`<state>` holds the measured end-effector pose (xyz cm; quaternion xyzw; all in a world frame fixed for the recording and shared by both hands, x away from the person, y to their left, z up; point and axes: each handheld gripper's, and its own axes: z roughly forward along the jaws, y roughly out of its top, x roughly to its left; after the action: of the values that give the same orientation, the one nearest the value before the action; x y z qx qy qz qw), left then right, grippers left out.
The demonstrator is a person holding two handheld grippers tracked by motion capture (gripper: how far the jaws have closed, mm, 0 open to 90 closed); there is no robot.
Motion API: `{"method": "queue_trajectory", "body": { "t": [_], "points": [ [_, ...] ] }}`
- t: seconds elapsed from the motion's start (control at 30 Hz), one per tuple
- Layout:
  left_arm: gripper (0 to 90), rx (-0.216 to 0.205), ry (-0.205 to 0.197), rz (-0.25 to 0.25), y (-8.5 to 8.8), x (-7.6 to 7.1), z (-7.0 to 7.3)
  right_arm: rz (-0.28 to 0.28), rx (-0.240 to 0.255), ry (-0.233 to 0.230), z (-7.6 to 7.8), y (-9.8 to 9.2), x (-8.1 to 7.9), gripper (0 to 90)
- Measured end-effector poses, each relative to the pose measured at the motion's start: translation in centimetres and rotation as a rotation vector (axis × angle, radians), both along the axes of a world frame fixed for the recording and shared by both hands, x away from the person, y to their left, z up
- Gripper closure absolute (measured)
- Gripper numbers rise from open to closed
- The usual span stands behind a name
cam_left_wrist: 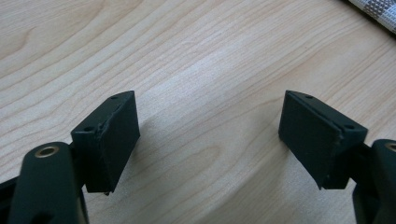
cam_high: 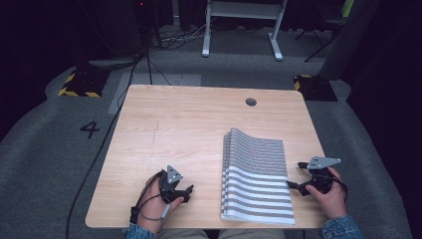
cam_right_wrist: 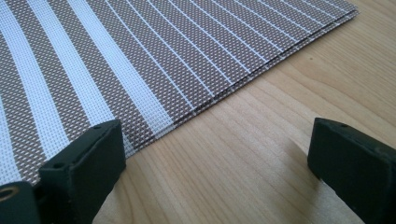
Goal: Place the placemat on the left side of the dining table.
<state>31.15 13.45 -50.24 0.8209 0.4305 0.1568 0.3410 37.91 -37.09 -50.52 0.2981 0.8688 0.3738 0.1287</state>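
A brown-and-white striped woven mat (cam_high: 256, 174) lies on the right half of the wooden table (cam_high: 174, 124), its edges showing several layers and its far end arching up a little. My right gripper (cam_high: 296, 174) is at the mat's right edge, open. In the right gripper view its jaws (cam_right_wrist: 215, 135) stand wide apart just above the wood, the left one over the mat's (cam_right_wrist: 116, 56) edge, with nothing gripped. My left gripper (cam_high: 181, 191) rests near the front edge, left of the mat, open over bare wood (cam_left_wrist: 210, 105). A corner of the mat (cam_left_wrist: 378, 11) shows far off.
A round cable hole (cam_high: 251, 101) sits near the table's far edge. On the grey floor lie black cables (cam_high: 104, 144), a painted number 4 (cam_high: 90, 129), two yellow-and-black striped bases (cam_high: 79, 84) and a white desk frame (cam_high: 241, 30).
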Motion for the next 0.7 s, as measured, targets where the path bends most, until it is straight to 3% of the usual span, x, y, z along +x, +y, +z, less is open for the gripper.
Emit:
{"method": "queue_trajectory", "body": {
  "t": [0.13,0.23,0.33,0.4,0.63,0.7],
  "points": [
    [35.1,0.003,0.02,-0.029,0.4,0.1,0.8,-0.009,0.0,-0.003,0.0,0.0,-0.1,4.3],
    [38.9,-0.042,0.004,-0.038,0.5,0.2,1.8,-0.018,0.002,0.0,0.0,-0.1,-0.2,5.2],
    [37.8,-0.077,-0.011,-0.055,0.4,0.3,2.7,-0.031,0.007,-0.002,0.1,-0.3,-0.3,8.5],
    [36.9,-0.077,-0.018,-0.065,0.3,0.4,3.1,-0.042,0.015,-0.011,0.1,-0.5,-0.3,11.2],
    [37.5,-0.084,0.024,-0.08,-0.5,0.7,4.4,-0.065,0.012,-0.016,0.2,-0.7,-0.4,15.2],
    [37.3,-0.082,-0.001,-0.094,-0.9,0.9,4.9,-0.066,0.012,-0.017,0.2,-0.7,-0.4,15.3]
  ]
}}
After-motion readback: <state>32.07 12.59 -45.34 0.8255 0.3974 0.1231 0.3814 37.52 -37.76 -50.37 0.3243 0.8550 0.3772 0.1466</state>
